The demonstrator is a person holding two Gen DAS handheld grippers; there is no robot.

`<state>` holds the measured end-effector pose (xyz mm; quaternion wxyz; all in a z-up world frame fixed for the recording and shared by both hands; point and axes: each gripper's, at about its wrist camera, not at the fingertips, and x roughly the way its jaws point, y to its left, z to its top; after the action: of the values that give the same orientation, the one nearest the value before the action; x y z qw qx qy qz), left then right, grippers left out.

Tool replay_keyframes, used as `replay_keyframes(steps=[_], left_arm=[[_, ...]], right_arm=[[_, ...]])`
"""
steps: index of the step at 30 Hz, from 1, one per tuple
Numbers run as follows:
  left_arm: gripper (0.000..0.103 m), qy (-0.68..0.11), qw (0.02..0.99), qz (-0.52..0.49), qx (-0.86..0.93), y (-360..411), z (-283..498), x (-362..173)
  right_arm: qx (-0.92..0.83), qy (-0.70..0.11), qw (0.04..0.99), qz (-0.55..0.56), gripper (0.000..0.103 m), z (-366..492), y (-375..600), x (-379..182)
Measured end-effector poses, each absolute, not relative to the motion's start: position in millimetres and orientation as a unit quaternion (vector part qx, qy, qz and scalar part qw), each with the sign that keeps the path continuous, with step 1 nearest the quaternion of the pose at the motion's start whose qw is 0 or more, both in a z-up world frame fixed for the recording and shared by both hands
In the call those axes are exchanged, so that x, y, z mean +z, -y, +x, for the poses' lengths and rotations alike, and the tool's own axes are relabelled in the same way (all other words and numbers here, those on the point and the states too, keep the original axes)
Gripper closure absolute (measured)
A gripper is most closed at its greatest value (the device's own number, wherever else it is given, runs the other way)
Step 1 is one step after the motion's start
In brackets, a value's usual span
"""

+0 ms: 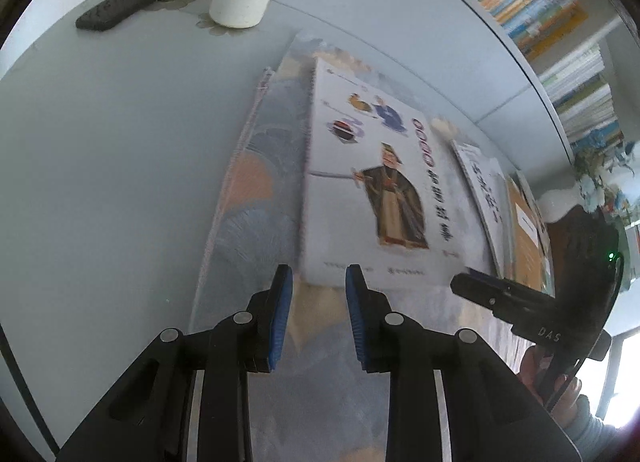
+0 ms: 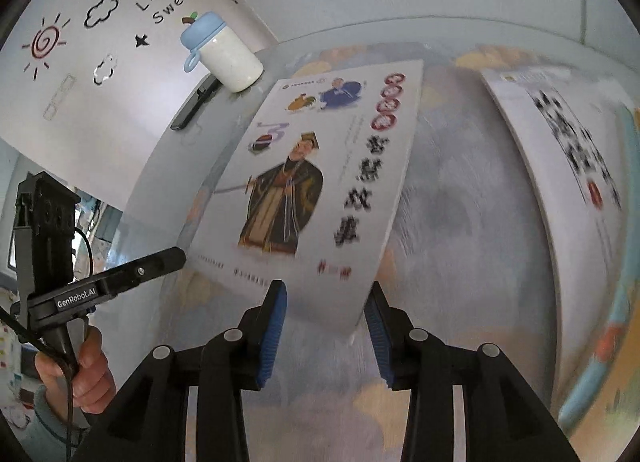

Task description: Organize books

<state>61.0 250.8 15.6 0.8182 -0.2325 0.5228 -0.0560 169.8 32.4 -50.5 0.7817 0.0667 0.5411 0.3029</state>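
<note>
A: Where does the book sorting stand?

B: Early, I'd judge. The white picture book with the robed figure on its cover lies flat on a patterned mat on the table. A second book lies apart to its right, and in the left view more books sit beyond it. None looks stacked or squared up.

A: And the grippers?

B: The right gripper has its blue pads spread, one either side of the near right corner of the cover, not pressing on it. The left gripper is spread a little at the near left edge, pinching nothing.

A: What's left?

B: Nearly everything, it seems: gathering the loose books into one pile. The bottle and the dark remote stand at the far left, out of the way.
</note>
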Motion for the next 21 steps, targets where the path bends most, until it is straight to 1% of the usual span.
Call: replay_keyframes(steps=[4,8,12,13,14,15,16,17,20,21], left_arm=[[0.079,-0.525,0.821,-0.204,-0.089,-223,55,30],[0.072,-0.535,0.799,-0.236,-0.141,-183,57,37],[0.07,-0.548,0.783,-0.224,-0.19,-128,67,40],[0.07,-0.553,0.777,-0.221,-0.205,-113,71,41],[0.07,-0.557,0.773,-0.21,-0.219,-91,77,43],[0.07,-0.557,0.773,-0.199,-0.227,-78,81,45],[0.069,-0.558,0.774,-0.184,-0.235,-62,86,47],[0.065,-0.559,0.775,-0.165,-0.243,-42,93,49],[0.038,-0.567,0.769,-0.147,-0.258,2,117,45],[0.038,-0.568,0.77,-0.148,-0.25,6,123,45]], right_arm=[[0.304,-0.544,0.777,0.093,0.065,144,-8,-47],[0.3,-0.538,0.779,0.112,0.065,109,26,-38],[0.267,-0.538,0.79,0.124,0.065,76,74,-33],[0.255,-0.537,0.793,0.132,0.061,69,89,-31],[0.243,-0.535,0.797,0.142,0.05,63,106,-29],[0.225,-0.527,0.804,0.157,0.045,58,125,-26],[0.212,-0.521,0.81,0.169,0.043,55,140,-24],[0.196,-0.513,0.815,0.184,0.043,52,158,-22],[0.149,-0.494,0.832,0.204,0.043,54,204,-14],[0.138,-0.489,0.835,0.209,0.043,58,219,-13]])
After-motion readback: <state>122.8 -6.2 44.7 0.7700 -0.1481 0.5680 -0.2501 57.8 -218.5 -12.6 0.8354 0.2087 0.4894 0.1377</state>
